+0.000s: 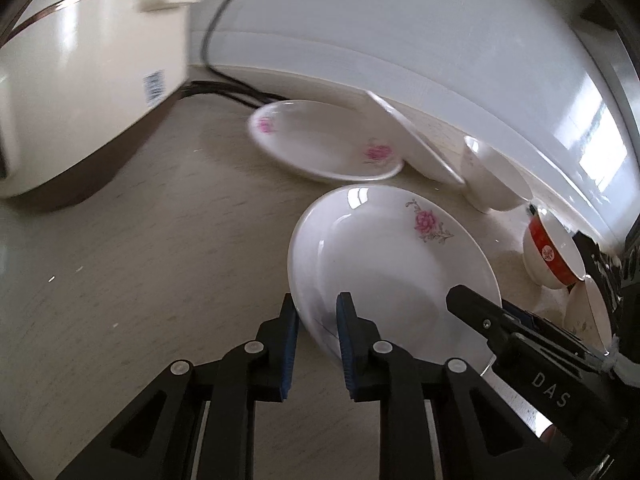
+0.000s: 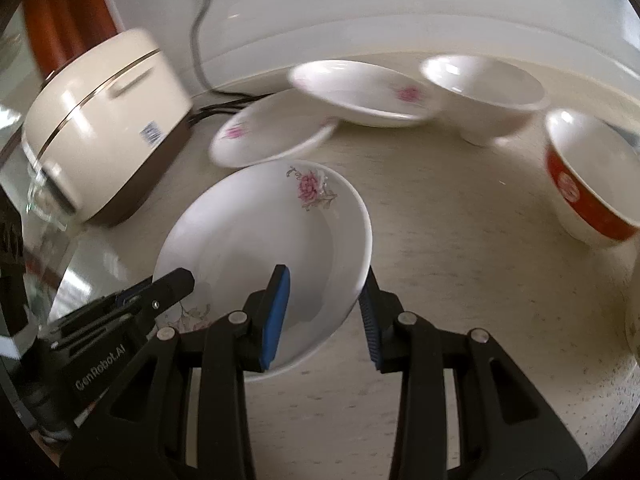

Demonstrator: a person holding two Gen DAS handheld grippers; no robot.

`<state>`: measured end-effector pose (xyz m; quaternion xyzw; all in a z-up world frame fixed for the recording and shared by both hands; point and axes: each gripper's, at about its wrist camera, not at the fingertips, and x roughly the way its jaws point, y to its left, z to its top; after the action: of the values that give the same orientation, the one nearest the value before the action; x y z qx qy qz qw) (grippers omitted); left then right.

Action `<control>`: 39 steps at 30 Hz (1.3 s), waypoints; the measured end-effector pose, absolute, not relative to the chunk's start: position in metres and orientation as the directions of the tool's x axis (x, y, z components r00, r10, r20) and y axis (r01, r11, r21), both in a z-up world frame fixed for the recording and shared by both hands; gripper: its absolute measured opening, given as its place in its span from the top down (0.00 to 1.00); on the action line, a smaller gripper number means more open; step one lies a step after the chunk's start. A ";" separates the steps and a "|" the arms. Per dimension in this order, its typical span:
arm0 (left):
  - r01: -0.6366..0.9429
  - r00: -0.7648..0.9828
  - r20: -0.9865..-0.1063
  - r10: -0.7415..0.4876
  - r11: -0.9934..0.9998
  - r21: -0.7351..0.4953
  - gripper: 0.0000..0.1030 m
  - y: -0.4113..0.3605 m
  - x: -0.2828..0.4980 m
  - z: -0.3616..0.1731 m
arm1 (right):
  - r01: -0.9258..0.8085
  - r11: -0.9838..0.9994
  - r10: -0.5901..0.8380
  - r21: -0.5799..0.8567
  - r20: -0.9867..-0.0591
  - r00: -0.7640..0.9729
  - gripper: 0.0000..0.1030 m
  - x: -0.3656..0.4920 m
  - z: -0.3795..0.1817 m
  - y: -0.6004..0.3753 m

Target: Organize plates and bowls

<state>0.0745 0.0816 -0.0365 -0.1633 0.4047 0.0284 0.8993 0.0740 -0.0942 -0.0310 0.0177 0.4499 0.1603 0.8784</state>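
While both grippers clamp one flowered plate (image 1: 384, 264) by opposite rims, left gripper (image 1: 318, 344) pinches near-left edge, right gripper (image 2: 320, 312) opposite edge. Plate tilted, seemingly lifted off counter (image 1: 140, 260), near other flowered plates (image 1: 320, 144) and bowls (image 1: 552, 252) along wall. Glazed ceramic: stiff, slippery, breakable; rim best hold. Both grippers angled steeply downward, converging.

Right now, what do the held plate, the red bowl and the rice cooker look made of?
Held plate: likely glazed ceramic or porcelain; glossy white, sharp highlights, printed pink flower.
Red bowl: probably the same glazed ware; shiny white inside, red band outside.
Rice cooker: seemingly glossy cream plastic or painted metal, with a metallic trim line and dark brown base.
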 end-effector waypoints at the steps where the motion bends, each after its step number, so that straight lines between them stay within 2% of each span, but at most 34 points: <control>1: -0.197 0.675 -0.734 -0.075 0.940 -0.277 0.81 0.087 0.069 -0.036 | -0.285 0.943 0.305 0.171 -0.784 0.541 0.62 0.072 -0.031 -0.088; 18: -0.398 0.700 -0.705 0.114 0.882 -0.253 0.81 0.173 -0.018 -0.027 | -0.515 0.839 0.423 0.174 -0.804 0.417 0.62 0.028 -0.037 0.012; 39: -0.491 0.678 -0.715 0.169 0.829 -0.269 0.81 0.229 -0.059 -0.038 | -0.571 0.810 0.408 0.133 -0.828 0.385 0.63 0.019 -0.049 0.070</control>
<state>-0.0587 0.2291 -0.0384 -0.2262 0.3555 0.1859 0.8876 0.0192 0.0696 -0.0487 -0.0871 0.4691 0.2958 0.8276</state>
